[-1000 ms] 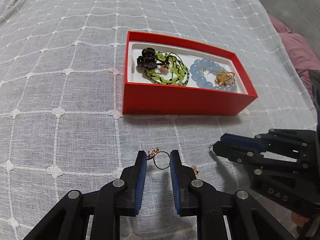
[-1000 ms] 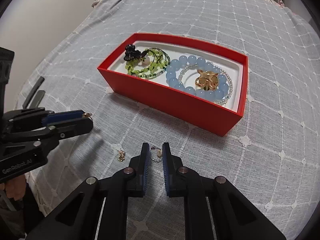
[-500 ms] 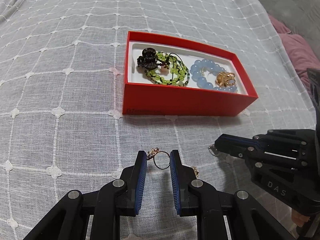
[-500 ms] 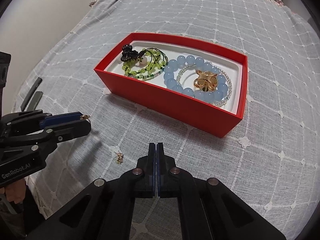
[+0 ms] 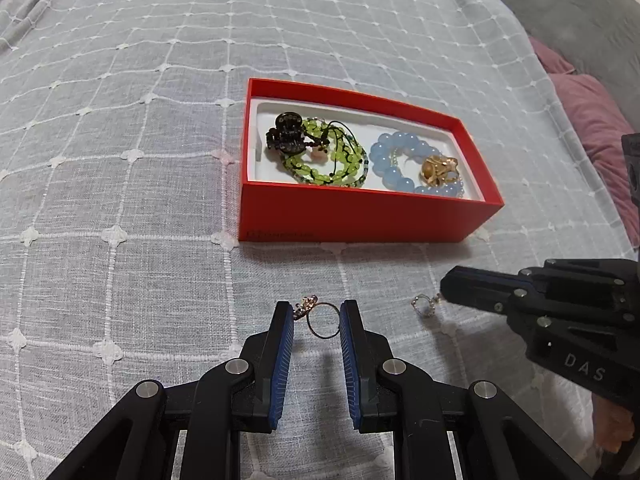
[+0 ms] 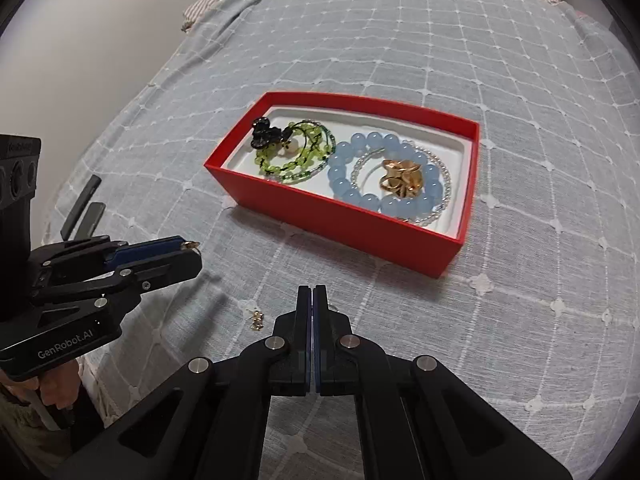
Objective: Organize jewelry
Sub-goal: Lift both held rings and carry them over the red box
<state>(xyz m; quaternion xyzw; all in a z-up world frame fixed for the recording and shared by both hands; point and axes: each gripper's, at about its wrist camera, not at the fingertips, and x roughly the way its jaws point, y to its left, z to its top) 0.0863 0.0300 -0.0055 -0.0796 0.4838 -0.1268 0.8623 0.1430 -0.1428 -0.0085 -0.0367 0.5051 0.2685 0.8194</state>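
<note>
Between your left gripper's (image 5: 316,322) blue pads (image 5: 283,344) a thin gold ring (image 5: 322,320) is clamped, its hoop standing face-on to the camera and its jewelled top (image 5: 305,305) tipped up and left against the left pad. Your right gripper (image 6: 312,300) has its pads pressed together on a small silver earring (image 5: 425,305); from its own camera the piece is almost wholly hidden behind the fingers, and the left view shows only a little loop dangling at the tips. A tiny gold piece (image 6: 256,319) lies loose on the grey checked bedspread (image 6: 520,300), too small to identify. Beyond, the red box (image 5: 352,216) lies with its long axis running left to right, holding a black hair claw (image 5: 285,136), a green bead bracelet (image 5: 326,158), a blue bead bracelet (image 5: 390,164) and a gold ornament (image 5: 438,168).
</note>
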